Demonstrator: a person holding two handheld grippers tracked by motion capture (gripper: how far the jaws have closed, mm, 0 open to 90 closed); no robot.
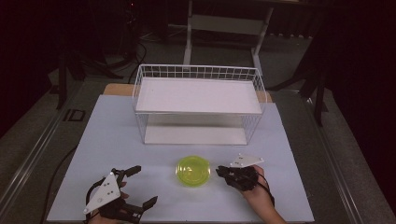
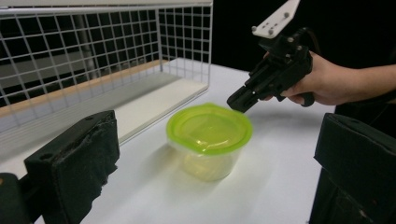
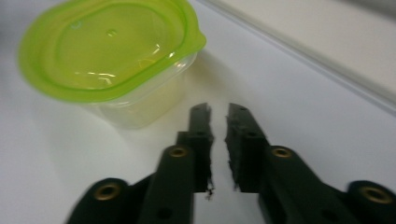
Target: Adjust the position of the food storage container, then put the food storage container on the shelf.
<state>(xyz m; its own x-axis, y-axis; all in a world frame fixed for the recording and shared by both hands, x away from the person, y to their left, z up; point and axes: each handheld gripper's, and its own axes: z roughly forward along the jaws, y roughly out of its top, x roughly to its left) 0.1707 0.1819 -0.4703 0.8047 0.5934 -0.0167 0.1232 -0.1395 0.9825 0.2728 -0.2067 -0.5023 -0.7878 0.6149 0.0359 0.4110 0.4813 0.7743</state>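
This looks like a lab or recording studio, not a home. A white counter (image 1: 112, 135) stands on a grey carpeted floor (image 1: 28, 135) in a dark room, with black drapes (image 1: 364, 70) along the sides. Dark stand legs (image 1: 70, 74) rise from the floor at left and right, and cables (image 1: 140, 56) trail across the carpet. A pale frame (image 1: 224, 23) of another desk stands behind. The counter carries a white wire rack (image 1: 198, 100), laid out as a test setup.
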